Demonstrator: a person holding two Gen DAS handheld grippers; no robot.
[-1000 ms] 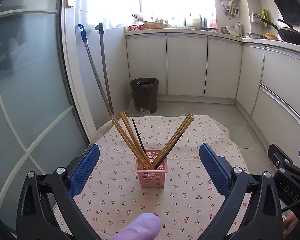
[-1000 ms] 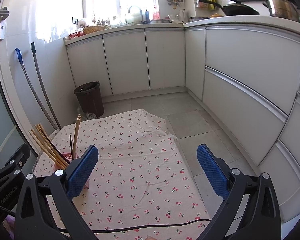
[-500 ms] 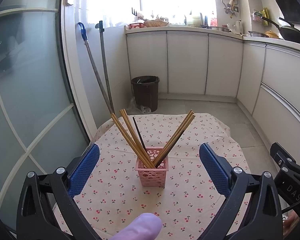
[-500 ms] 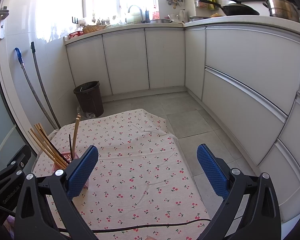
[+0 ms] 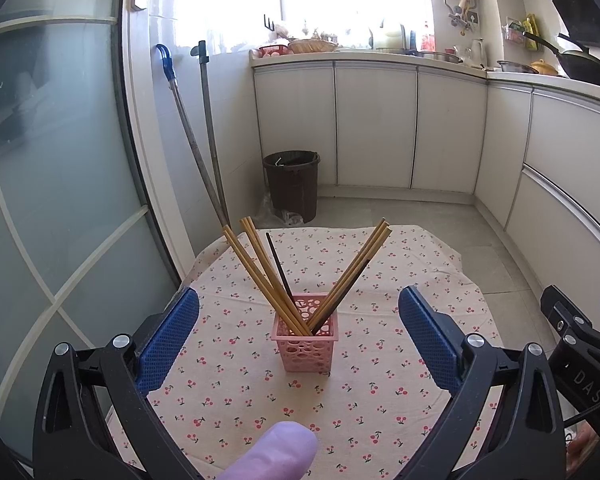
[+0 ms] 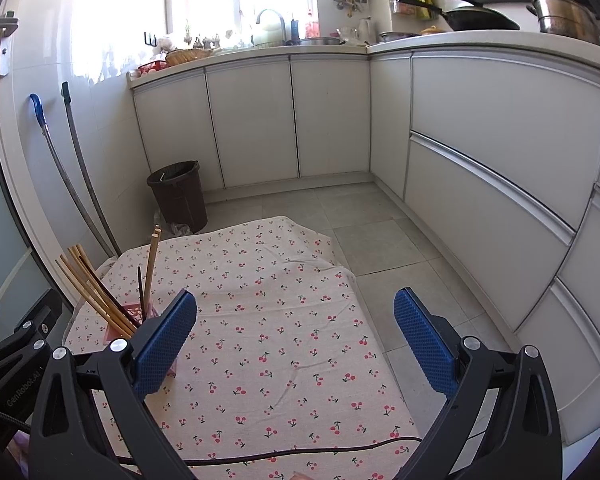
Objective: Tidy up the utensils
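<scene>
Left gripper (image 5: 299,322) is hanging with jaws spread wide, holding nothing. Right gripper (image 6: 295,327) likewise is gaping empty. Pink basket (image 5: 305,340) is standing upright on the cherry-print cloth (image 5: 380,280), straight ahead of the left gripper. Chopsticks (image 5: 260,264) are leaning out of it in two fans; count uncertain, perhaps ten.

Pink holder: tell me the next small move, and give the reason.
Probably none beyond easing both grippers back: the chopsticks already stand in the pink holder, the cherry cloth shows no loose utensils, and the left gripper and right gripper are open and empty.
</scene>
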